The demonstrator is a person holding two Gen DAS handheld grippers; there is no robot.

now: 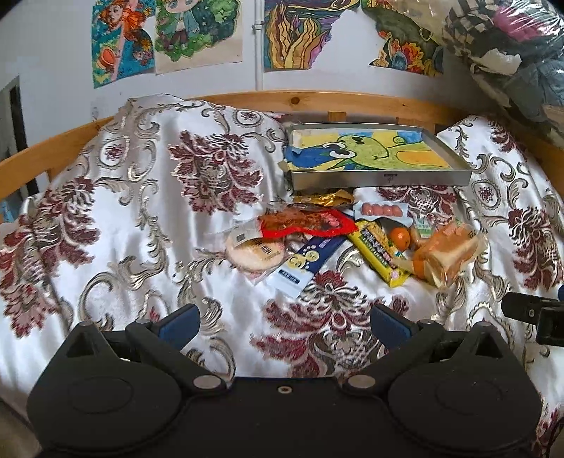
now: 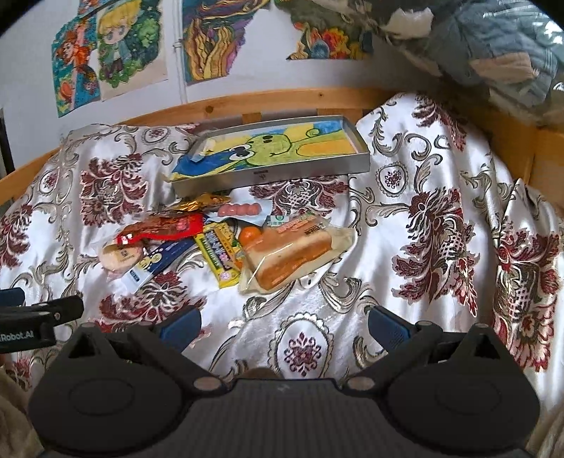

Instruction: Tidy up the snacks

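We hold the left gripper [image 1: 284,326] over the patterned bedspread [image 1: 148,225], its blue-padded fingers spread wide with nothing between them. The right gripper [image 2: 284,326] hangs the same way, released and empty, above a silver-and-maroon medallion in the cloth.

Ahead of both lies the snack pile, well apart from either set of fingers. From the left: a round pale cake in clear wrap [image 1: 254,254], partly under a red packet [image 1: 310,222]; a blue-and-white sachet [image 1: 305,262] slanting toward us; a yellow box [image 1: 379,252] at an angle; an orange fruit [image 1: 399,237] just beside the box; a wrapped loaf of bread [image 2: 294,252] resting at the right end of the heap. Behind these, a gold foil wrapper [image 1: 324,199] and a pack of pink sausages [image 1: 382,210].

Beyond the pile, touching its far edge, a shallow grey tray [image 1: 380,176] sits tilted on the cloth, a green cartoon drawing lining its floor. A wooden bed rail [image 1: 317,102] runs behind; coloured drawings [image 1: 197,31] on the wall.
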